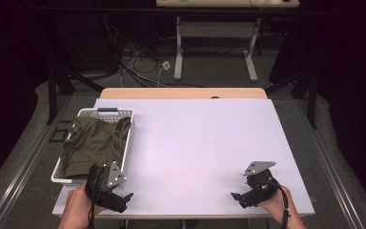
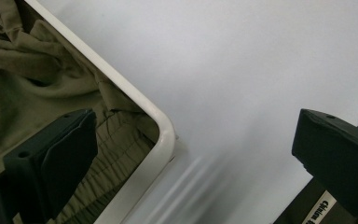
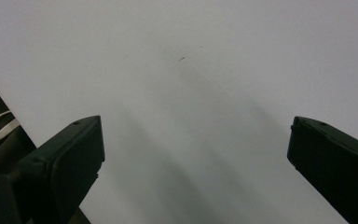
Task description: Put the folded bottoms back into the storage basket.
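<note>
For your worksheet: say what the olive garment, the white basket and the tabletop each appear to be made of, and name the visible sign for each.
Olive garment: soft woven or knitted fabric, matte; it crumples into folds and shows a gathered, ribbed band.
White basket: probably moulded plastic, slightly glossy; a smooth rounded rim and slotted walls.
Tabletop: smooth, pale, matte sheet, perhaps laminate or a covering; a wood-coloured edge shows behind it.

A second desk (image 1: 228,4) stands well beyond the white table (image 1: 205,143), with loose cables (image 1: 138,62) lying on the grey floor between its white legs (image 1: 178,47).
</note>
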A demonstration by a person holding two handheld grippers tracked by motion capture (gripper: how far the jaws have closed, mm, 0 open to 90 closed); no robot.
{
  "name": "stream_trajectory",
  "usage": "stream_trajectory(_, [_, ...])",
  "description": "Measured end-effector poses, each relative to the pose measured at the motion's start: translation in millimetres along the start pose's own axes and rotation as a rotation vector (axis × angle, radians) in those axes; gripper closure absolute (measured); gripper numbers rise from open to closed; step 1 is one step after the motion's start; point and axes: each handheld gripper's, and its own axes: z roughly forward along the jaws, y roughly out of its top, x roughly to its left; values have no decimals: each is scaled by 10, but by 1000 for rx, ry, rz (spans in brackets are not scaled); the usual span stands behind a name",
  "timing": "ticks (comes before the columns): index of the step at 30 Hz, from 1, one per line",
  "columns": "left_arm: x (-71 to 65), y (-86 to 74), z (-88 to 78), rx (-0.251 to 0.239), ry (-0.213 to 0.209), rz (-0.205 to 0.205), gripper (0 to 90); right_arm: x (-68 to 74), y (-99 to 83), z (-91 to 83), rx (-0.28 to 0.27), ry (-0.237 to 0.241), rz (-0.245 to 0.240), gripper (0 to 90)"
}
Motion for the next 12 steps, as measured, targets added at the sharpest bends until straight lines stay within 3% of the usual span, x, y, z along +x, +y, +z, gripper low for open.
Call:
stream_trajectory(2, [-12, -14, 8, -28, 0, -10, 0, -1, 0, -6, -6, -2, 0, 30])
stream_trajectory(10, [-3, -74, 4, -48, -18, -29, 0, 8, -17, -36, -31, 4, 14, 27])
stream_trajectory(12, [3, -95, 11, -53, -26, -52, 0, 0, -23, -43, -37, -3, 8, 27])
